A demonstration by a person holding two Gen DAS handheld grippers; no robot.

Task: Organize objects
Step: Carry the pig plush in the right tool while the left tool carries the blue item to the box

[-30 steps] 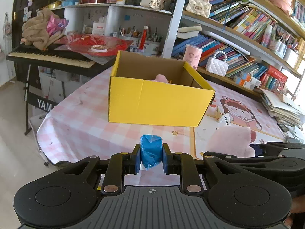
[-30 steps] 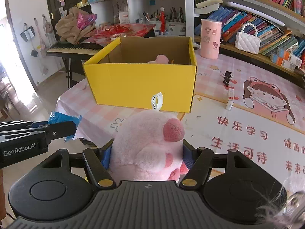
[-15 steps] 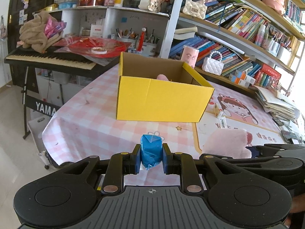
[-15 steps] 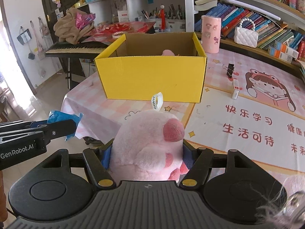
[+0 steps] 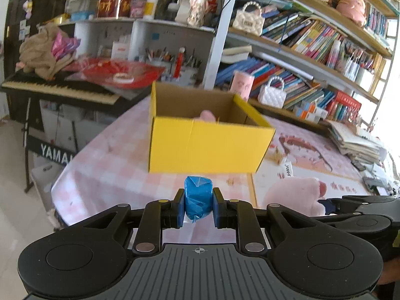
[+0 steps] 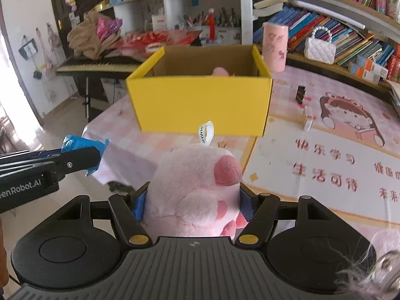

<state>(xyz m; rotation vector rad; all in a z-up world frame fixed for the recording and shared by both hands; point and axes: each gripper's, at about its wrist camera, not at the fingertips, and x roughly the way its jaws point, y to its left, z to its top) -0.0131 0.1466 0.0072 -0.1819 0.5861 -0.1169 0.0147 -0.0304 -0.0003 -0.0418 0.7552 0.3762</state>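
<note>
Left wrist view first, working left to right: my left fingers (image 5: 198, 206) are clamped on a small blue wrapped bundle (image 5: 198, 198), which sits at six o'clock, square between the pads. It looks light and crinkly, a thin film wrapper, so I judge it will crush a little but not slip; the middle of its body is the right place to pinch, as it is now. At twelve o'clock from it stands the yellow cardboard box (image 5: 207, 147) on the pink checked surface (image 5: 110, 165), open at the top, with something pink showing over its near wall. At three o'clock the pink plush pig (image 5: 295, 195) is visible beside my other tool.

Right wrist view: at nine o'clock the left tool holds the blue bundle out over the surface's edge. At six o'clock my right fingers (image 6: 192, 206) are closed about halfway, pressed into both flanks of the plush pig, which fills the gap. It is soft, light and springy; I judge a grip across the fat body safest, not the white loop tag (image 6: 206, 132). The yellow box lies at twelve o'clock, well short of both loads.
</note>
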